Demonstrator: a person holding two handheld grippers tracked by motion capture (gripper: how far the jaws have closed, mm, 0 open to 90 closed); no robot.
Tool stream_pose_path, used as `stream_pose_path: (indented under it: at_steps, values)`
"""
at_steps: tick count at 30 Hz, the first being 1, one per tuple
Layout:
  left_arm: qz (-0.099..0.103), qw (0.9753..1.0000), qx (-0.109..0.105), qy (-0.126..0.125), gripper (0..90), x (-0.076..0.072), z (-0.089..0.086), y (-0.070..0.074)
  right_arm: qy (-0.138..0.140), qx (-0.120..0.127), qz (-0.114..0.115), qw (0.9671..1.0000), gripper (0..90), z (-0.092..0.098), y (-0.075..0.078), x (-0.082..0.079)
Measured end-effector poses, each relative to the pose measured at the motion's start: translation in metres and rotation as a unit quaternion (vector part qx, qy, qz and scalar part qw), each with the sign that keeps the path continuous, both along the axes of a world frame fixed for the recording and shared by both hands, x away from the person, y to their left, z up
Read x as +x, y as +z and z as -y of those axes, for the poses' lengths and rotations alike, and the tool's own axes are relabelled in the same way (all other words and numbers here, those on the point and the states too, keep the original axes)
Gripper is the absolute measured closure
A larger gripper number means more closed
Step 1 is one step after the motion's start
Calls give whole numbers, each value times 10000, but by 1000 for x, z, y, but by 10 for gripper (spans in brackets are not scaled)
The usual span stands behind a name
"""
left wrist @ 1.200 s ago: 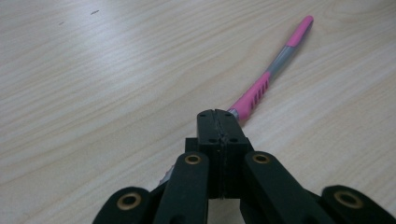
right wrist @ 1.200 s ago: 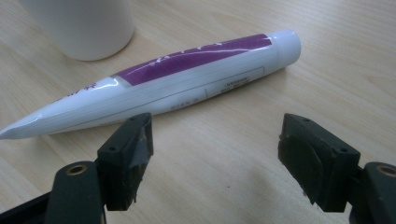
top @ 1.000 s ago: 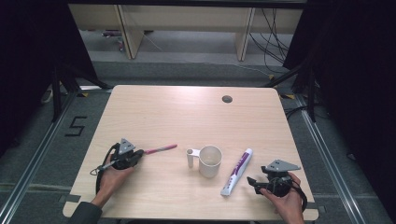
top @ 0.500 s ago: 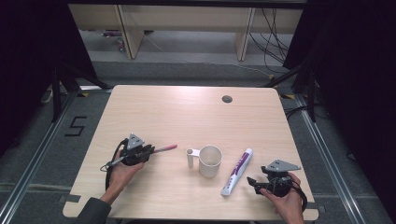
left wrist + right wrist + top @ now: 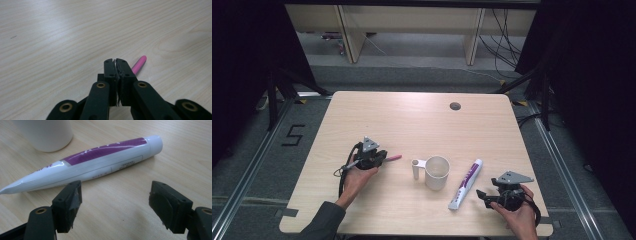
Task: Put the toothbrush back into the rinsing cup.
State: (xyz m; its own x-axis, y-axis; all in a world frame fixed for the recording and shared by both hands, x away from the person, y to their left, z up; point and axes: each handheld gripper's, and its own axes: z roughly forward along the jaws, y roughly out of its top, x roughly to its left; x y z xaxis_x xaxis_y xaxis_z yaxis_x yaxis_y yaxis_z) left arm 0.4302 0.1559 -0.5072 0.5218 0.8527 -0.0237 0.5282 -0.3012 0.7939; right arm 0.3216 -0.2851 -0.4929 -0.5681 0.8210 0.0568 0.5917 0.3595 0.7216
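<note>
In the high view the left gripper (image 5: 381,159) sits in the lower left part of the frame, held over the wooden table (image 5: 412,120), with its tip at the near end of a pink toothbrush (image 5: 393,157) that lies flat and points to the right. In the left gripper view its two black jaws are pressed together with nothing between them, and the pink handle (image 5: 139,65) shows just to the right of and beyond the tips, lying on the wood; whether a jaw touches it cannot be told.

The right gripper (image 5: 484,196) is at the lower right of the high view, aimed left at the flat end of a white and purple toothpaste tube (image 5: 466,183). In the right gripper view its jaws stand wide apart and hold nothing, and the tube (image 5: 100,165) lies across the frame just beyond them.

A white cup (image 5: 436,172) stands between the toothbrush and the tube, close to the tube.
</note>
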Motion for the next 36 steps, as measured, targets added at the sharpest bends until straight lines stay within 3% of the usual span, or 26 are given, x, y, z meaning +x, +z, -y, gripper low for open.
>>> stream_pose_path:
  at_steps: [1,5,6,12,13,15,17,18,22,23,24,25,26,28,36]
  values:
    - [-14,9999,138,-65,886,1,0,1,-64,27,-67,10000,272,-1,1,-1]
    - [-21,9999,85,-104,891,4,7,0,99,-21,50,9999,272,1,0,2]
    - [-47,9997,183,-160,892,4,7,0,139,-70,116,9998,272,2,0,2]
    - [-51,9999,57,-118,892,7,13,-3,57,-53,73,9999,272,1,0,1]
    - [-39,9999,40,-94,891,7,14,-3,-18,9,-23,10000,272,0,2,0]
    - [-112,9997,135,-189,870,7,11,-2,0,-22,56,10000,272,0,0,0]
    - [-133,9996,105,-213,860,7,9,1,96,-82,119,9998,272,2,0,2]
    - [-95,9998,-14,-183,859,7,9,2,16,-32,69,10000,272,0,0,0]
    - [-319,9983,237,-415,823,10,0,11,61,-60,96,9999,272,1,0,1]
    - [-300,9986,216,-386,823,10,-1,11,61,-60,96,9999,272,1,0,1]
    - [-340,9976,349,-483,816,10,-3,14,64,-76,122,9999,272,1,0,1]
    - [-387,9970,381,-546,808,11,-4,15,-3,-18,21,10000,272,0,1,0]
    - [-424,9963,446,-597,801,11,-5,16,68,-95,138,9998,272,2,1,2]
    - [-515,9948,545,-688,789,11,-6,16,60,-57,66,9999,272,1,0,1]
    - [-547,9956,541,-543,850,16,-2,8,59,-85,102,9999,272,1,0,2]
